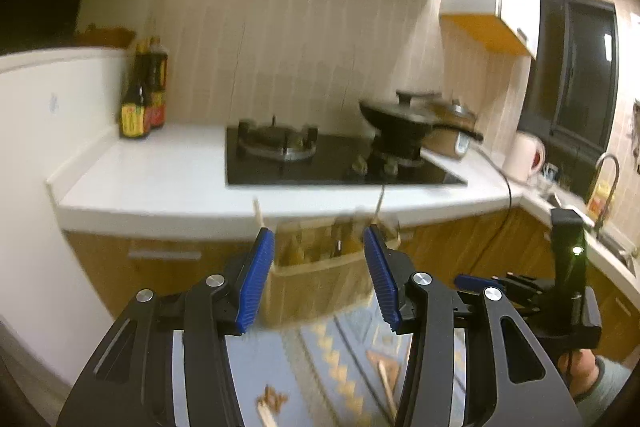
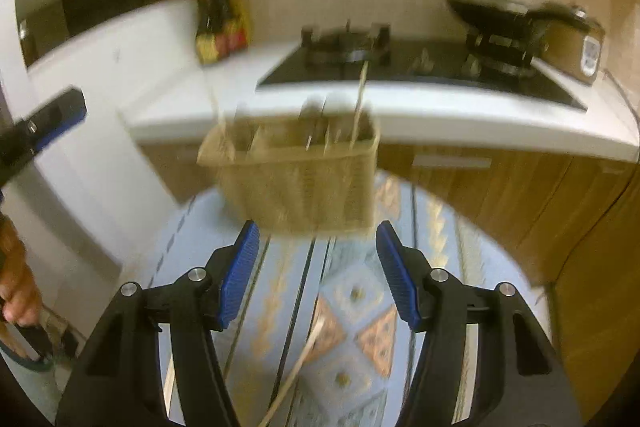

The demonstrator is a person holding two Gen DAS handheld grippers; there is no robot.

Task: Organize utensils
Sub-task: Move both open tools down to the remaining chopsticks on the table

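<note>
While several utensils already stand in the woven basket [image 2: 298, 175] at the table's far edge, we hold both the left gripper [image 1: 318, 267] and the right gripper [image 2: 318, 269] open and empty; a chopstick [image 2: 296, 371] waits on the cloth.
</note>
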